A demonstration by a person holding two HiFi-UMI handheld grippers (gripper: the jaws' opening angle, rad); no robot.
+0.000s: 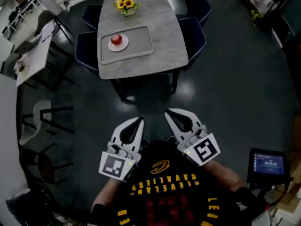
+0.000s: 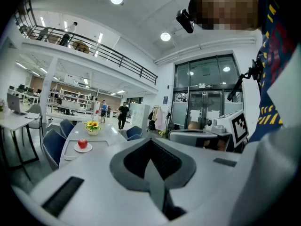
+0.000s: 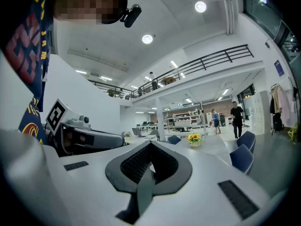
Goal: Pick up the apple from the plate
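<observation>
i am holding my left gripper (image 1: 139,120) and my right gripper (image 1: 168,112) side by side close to my body, both pointing toward the grey table (image 1: 160,27) and well apart from it. the fingers of each are pressing together with nothing between them. the red apple (image 1: 116,39) is sitting on a small white plate (image 1: 123,46) at the left end of a grey tray (image 1: 141,40) on that table, with sunflowers (image 1: 126,4) beyond it.

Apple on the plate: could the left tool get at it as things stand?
Probably not yet. The left tool is shut and held near the person, with open floor between it and the table. The apple sits uncovered, so stepping closer should do.
</observation>
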